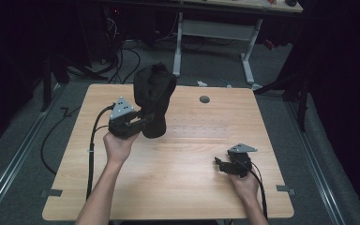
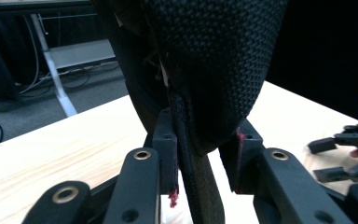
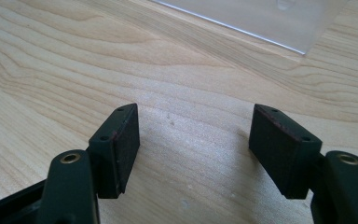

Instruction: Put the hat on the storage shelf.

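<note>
A black woven fabric bag (image 1: 152,96) hangs upright above the left half of the wooden table (image 1: 178,187). My left gripper (image 1: 142,123) is shut on its lower edge. In the left gripper view the bag (image 2: 214,56) looms close, and a thick seam of it runs down between the jaws of the left gripper (image 2: 203,161). My right gripper (image 1: 221,164) rests low over the table's right front, open, with nothing between its pads (image 3: 123,149). In the right gripper view the right gripper (image 3: 193,140) shows bare wood between its jaws.
A clear plastic sheet (image 3: 261,18) lies flat on the table ahead of the right gripper, faint in the high view (image 1: 197,131). A grey round plug (image 1: 204,99) sits near the far edge. Cables (image 1: 91,154) trail off the table's left side. A white desk frame (image 1: 248,51) stands behind.
</note>
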Action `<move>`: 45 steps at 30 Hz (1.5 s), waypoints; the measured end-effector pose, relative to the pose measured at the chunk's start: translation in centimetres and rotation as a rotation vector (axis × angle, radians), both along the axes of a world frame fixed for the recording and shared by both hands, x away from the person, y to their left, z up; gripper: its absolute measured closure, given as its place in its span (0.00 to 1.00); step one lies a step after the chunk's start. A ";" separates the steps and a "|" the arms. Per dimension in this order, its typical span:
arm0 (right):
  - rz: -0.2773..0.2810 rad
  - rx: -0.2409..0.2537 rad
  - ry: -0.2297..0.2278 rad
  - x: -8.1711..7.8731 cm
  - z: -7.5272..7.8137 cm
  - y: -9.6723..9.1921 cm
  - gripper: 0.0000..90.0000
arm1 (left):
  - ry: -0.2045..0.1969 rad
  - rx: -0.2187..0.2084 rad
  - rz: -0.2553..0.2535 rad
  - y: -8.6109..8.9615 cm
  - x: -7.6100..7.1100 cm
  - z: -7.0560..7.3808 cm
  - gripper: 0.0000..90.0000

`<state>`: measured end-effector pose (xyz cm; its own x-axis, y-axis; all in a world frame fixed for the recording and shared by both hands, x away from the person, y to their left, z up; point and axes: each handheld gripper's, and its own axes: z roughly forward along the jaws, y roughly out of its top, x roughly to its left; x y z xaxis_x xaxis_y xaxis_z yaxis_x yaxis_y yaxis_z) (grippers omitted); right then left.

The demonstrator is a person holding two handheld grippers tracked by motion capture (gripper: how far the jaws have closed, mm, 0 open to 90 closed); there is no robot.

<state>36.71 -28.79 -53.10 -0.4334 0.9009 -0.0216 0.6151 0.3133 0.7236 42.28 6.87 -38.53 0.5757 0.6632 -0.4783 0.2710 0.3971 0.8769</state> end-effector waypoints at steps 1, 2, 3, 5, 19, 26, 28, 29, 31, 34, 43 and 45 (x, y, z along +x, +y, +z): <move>0.000 0.000 0.000 0.0 0.0 0.0 0.37 | -0.003 0.001 0.005 -0.1 0.2 0.0 0.77; 0.000 0.000 0.000 0.0 0.0 0.0 0.37 | -0.003 0.001 0.005 -0.1 0.2 0.0 0.78; 0.000 0.000 0.000 0.0 0.0 0.0 0.37 | -0.010 0.003 0.009 -0.2 0.5 0.0 0.78; 0.000 0.000 0.000 0.0 0.0 0.0 0.37 | -0.012 0.002 0.008 -0.2 0.7 0.0 0.77; 0.000 -0.001 0.000 0.0 0.0 0.0 0.37 | -0.053 0.047 0.007 -1.6 2.7 -0.9 0.77; -0.001 -0.001 -0.001 0.0 0.0 0.0 0.37 | -0.065 0.078 0.012 -2.3 3.2 -1.9 0.77; -0.002 -0.001 -0.001 0.0 0.0 0.0 0.37 | -0.070 0.088 0.011 -2.5 3.2 -2.2 0.77; -0.004 0.001 0.001 -0.1 0.0 0.0 0.37 | -0.073 0.094 0.010 -2.7 3.2 -2.3 0.77; -0.001 -0.001 -0.001 0.0 0.0 0.0 0.37 | -0.074 0.101 0.009 -2.9 3.3 -2.6 0.77; -0.002 -0.002 -0.001 0.0 0.0 0.0 0.37 | -0.066 0.102 0.010 -2.9 3.3 -2.9 0.77; -0.004 -0.001 -0.001 0.0 0.0 0.0 0.37 | -0.002 0.082 0.021 -2.5 3.5 -4.0 0.75; -0.004 -0.001 -0.001 0.0 0.0 0.0 0.37 | 0.004 0.075 0.023 -2.3 3.3 -4.2 0.74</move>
